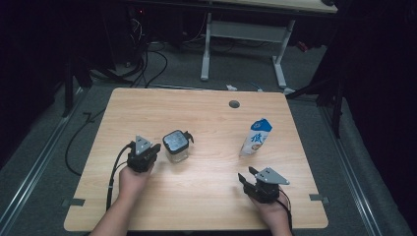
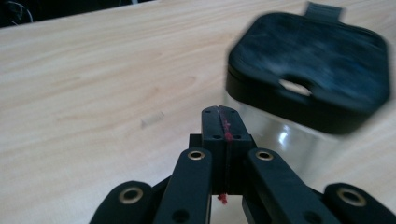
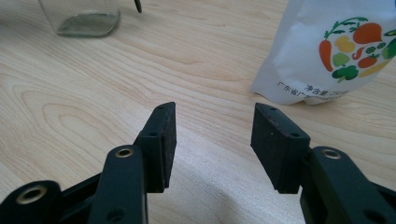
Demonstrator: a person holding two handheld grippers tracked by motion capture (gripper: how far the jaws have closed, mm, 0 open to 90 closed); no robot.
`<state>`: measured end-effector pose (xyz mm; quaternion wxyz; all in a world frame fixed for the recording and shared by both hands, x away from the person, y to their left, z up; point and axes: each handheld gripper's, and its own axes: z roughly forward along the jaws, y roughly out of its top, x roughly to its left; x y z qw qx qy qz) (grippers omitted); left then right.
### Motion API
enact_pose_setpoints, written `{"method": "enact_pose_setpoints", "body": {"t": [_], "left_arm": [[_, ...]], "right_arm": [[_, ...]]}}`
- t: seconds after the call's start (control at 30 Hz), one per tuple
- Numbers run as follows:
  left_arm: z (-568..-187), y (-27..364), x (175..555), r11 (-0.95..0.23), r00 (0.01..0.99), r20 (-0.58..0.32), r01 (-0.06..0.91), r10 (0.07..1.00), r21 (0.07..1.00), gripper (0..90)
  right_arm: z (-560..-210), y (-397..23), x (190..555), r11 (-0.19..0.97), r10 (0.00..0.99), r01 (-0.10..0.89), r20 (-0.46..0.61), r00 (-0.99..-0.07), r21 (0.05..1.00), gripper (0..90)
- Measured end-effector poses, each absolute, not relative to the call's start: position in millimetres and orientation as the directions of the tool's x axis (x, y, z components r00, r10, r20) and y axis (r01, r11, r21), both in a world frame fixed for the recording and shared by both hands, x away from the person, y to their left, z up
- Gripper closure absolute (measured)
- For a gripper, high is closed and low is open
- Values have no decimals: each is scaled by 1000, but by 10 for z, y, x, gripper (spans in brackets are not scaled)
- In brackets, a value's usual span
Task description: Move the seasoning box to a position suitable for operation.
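High view: we had the left gripper (image 1: 153, 149) at about 8 o'clock on the worktop (image 1: 206, 196), held in the left hand (image 1: 132, 180), with the glass jar (image 1: 176, 146) just beside it at its 3 o'clock. Jar stood upright, black lid (image 1: 175, 140) on, near worktop centre-left. We could not tell whether gripper and jar touched.

Left gripper view: fingers (image 2: 212, 122) were pressed together, nothing between them, a red mark along the seam. Jar (image 2: 275, 135) sat at 1–2 o'clock from the tips, blurred, lid (image 2: 313, 51) with a tab at its far edge.

Right gripper (image 1: 247, 175) was at about 5 o'clock on the worktop, in the right hand (image 1: 272, 212). Right gripper view: fingers (image 3: 164, 135) were spread, nothing between them, bare wood below.

White pouch (image 1: 255, 138) with a blue top stood upright at 3 o'clock on the worktop, at 12 o'clock from the right gripper and apart from it. In the right gripper view the pouch (image 3: 299, 60) showed a vegetable print, at 1 o'clock from the fingers; jar base (image 3: 86, 21) at 11 o'clock, well apart.

Round grommet hole (image 1: 234, 104) sat at 12 o'clock near the far edge.
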<state>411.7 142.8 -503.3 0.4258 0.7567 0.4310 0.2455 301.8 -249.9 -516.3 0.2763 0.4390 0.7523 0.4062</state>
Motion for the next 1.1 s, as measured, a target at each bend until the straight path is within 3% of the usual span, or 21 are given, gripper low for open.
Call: {"method": "enact_pose_setpoints", "body": {"t": [0.27, 0.77, 0.93, 1.1], "left_arm": [[-5040, 1339, 4374, -263, 520, -9, 448, 854, 854, 900], [-5019, 1182, 3896, -282, 632, -15, 367, 775, 886, 900], [-5049, 1205, 4101, -263, 568, -17, 407, 823, 875, 900], [-5065, 1090, 4307, -288, 602, -10, 398, 799, 871, 900]], "right_arm": [[-5170, -2490, 3022, 286, 884, 438, -58, -463, 852, 505], [-5164, -2496, 3015, 285, 885, 434, -61, -462, 855, 504], [-5168, -2489, 3017, 283, 885, 439, -56, -462, 853, 498], [-5181, -2467, 3022, 293, 881, 440, -60, -470, 849, 522]]}}
